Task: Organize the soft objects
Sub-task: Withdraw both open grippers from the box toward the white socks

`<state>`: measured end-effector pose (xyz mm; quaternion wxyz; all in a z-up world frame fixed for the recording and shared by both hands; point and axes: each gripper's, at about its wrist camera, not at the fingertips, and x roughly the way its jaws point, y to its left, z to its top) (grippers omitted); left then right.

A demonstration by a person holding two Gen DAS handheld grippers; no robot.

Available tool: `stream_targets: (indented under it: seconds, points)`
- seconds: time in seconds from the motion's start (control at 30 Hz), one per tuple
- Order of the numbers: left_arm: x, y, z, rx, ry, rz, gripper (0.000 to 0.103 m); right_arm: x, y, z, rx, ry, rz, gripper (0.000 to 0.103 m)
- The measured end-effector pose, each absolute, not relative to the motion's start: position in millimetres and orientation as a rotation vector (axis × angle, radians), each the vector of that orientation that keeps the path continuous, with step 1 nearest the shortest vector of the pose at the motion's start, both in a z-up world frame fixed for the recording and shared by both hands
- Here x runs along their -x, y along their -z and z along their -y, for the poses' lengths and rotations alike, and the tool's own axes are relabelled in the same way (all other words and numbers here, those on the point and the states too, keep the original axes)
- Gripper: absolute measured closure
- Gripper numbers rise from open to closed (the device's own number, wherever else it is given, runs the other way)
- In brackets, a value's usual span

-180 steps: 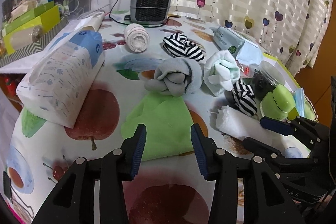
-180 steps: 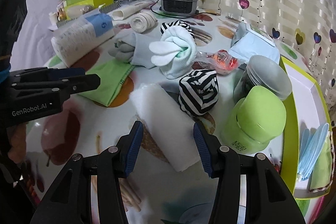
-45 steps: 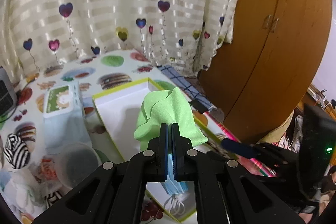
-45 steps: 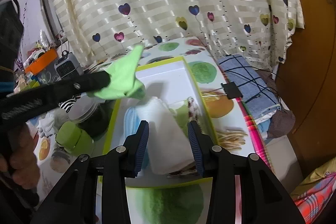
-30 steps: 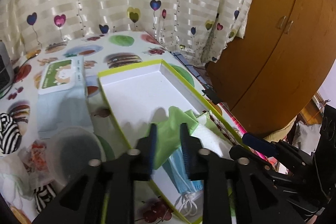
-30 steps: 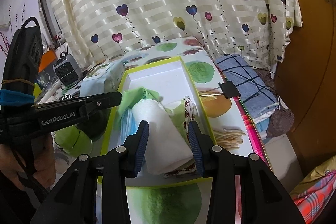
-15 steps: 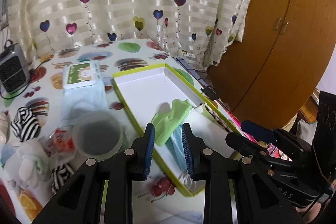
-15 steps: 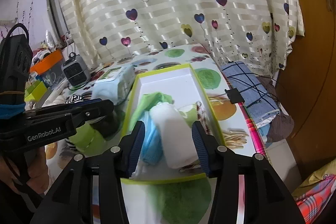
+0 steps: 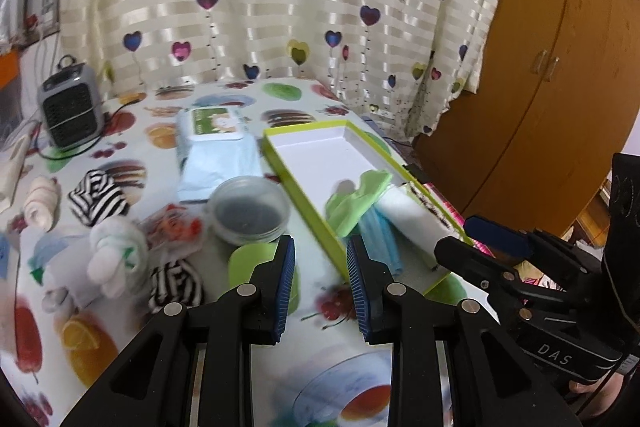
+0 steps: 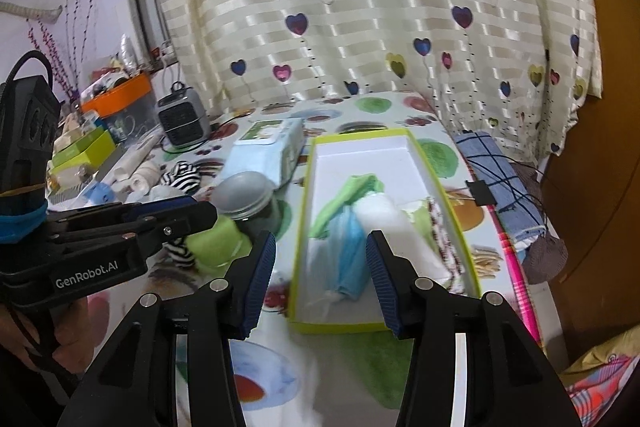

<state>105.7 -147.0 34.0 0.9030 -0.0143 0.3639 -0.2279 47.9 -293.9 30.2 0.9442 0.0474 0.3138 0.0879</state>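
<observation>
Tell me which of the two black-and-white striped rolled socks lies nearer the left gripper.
The striped sock just left of the left gripper, beside the green lid. The other striped sock lies farther back, toward the heater.

Green cloth (image 9: 357, 195) and white towel roll (image 10: 394, 227) now in the tray (image 10: 362, 151), both tools empty, drawn back.

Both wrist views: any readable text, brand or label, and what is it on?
"GenRobot.AI": white lettering on the side of the left gripper, seen in the right wrist view.
"DAS": pale lettering on the right gripper body, seen in the left wrist view.
Wipes pack: green printed label, too blurred to read.
</observation>
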Motion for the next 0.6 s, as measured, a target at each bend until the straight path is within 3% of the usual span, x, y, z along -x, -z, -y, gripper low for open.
stream_targets:
  seconds: [0.6]
  points:
    - [-89.1, -20.6, 92.7, 0.1, 0.372, -0.771, 0.078, -46.6, -28.6, 244.2, -0.031, -0.275, -0.674, 0.055]
